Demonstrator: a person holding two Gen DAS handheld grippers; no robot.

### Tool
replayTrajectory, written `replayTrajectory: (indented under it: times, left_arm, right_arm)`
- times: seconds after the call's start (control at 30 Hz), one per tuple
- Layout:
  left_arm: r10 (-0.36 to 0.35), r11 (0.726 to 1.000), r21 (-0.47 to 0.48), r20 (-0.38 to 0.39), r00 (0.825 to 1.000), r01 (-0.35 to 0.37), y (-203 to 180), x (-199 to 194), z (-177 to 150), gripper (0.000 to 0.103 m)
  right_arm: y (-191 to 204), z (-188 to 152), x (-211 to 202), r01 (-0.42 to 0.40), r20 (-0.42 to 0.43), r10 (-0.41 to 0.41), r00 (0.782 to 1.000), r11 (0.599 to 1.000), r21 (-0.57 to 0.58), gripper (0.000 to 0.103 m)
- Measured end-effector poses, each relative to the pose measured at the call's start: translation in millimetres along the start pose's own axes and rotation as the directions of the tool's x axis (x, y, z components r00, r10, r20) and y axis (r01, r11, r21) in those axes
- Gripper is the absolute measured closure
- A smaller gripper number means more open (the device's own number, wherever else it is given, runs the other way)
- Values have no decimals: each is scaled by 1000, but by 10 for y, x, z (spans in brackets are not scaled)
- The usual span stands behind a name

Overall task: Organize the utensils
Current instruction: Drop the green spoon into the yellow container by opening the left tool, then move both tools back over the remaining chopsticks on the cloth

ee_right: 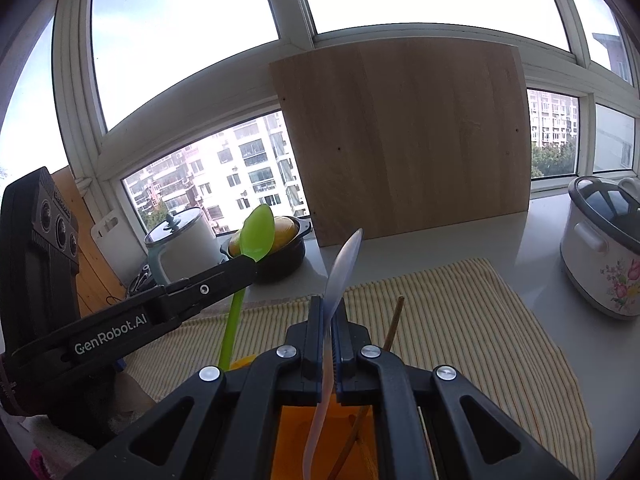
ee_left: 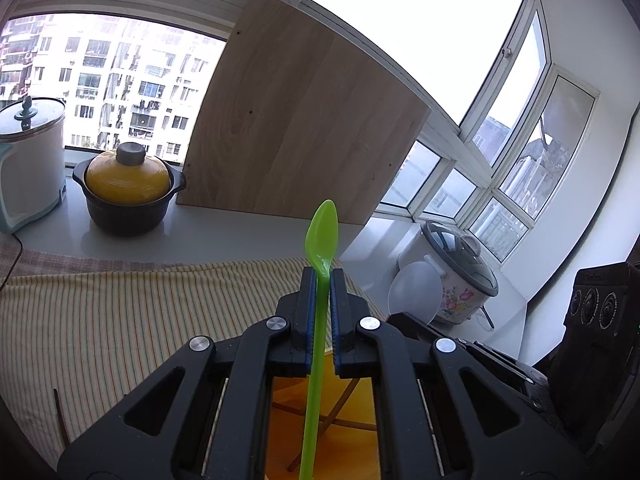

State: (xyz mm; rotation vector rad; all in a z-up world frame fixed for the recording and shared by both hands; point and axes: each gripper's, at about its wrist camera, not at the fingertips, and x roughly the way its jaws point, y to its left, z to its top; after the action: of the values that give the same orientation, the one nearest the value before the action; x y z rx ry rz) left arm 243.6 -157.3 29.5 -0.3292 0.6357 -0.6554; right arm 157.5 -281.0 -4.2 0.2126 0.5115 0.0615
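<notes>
My left gripper (ee_left: 321,274) is shut on a green plastic spoon (ee_left: 321,232), bowl up, its handle running down into an orange holder (ee_left: 340,432) below the fingers. It also shows in the right wrist view (ee_right: 250,266) with the green spoon (ee_right: 259,238). My right gripper (ee_right: 329,302) is shut on a pale translucent spoon (ee_right: 344,266), bowl up, over the same orange holder (ee_right: 296,436). Brown chopsticks (ee_right: 394,322) stand in the holder beside my right fingers. The pale spoon's bowl (ee_left: 414,290) shows in the left wrist view.
A striped cloth (ee_left: 140,312) covers the counter. A wooden board (ee_right: 404,140) leans on the window. A yellow-lidded black pot (ee_left: 128,188) and a white cooker (ee_left: 30,160) stand at the left. A floral slow cooker (ee_right: 604,248) stands at the right.
</notes>
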Motion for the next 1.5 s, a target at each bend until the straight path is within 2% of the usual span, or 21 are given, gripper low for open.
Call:
replayTrajectory:
  times: [0.43,0.53,0.6,0.63,0.67,1.23,1.4,1.47,1.5]
  left_arm:
    - [27,1000,0,-41,999,-27,120,-59,-158,99]
    - [20,1000,6,-42,999,-20,106,-96,-148,99]
    - [19,1000,14,-44,999,-19,86,-123,-149,99]
    - [16,1000,16,-46,999,-15,81,-135,-153,99]
    - [15,1000,16,-45,999,-15,80,-152,-157,99]
    - [53,999,4,-30,998,-52,298,-632,-254,99]
    - [85,996,-11,-15,996,-85,487,-888,-325,99]
    - [123,992,-6,-18,992,-123,583,-991,-366,91]
    - [141,990,-5,-18,990,-141,633,-1046,-393,82]
  right_arm:
    - [-32,-107,25,-11,-39,12,999,1000,13,102]
    - [-65,-125,26,-23,-57,25,998,999,32,99]
    - [-66,-145,0,-25,-59,27,998,999,35,94]
    - [-64,-153,-16,-24,-56,26,998,999,34,84]
    - [-59,-161,-36,-22,-53,24,998,999,33,79]
    - [178,-256,-318,-62,-51,62,997,998,11,79]
    - [353,-351,-433,-93,-49,92,995,995,-22,74]
    - [425,-396,-467,-107,-53,105,993,994,-37,73]
    - [461,-423,-487,-115,-55,112,992,992,-42,73]
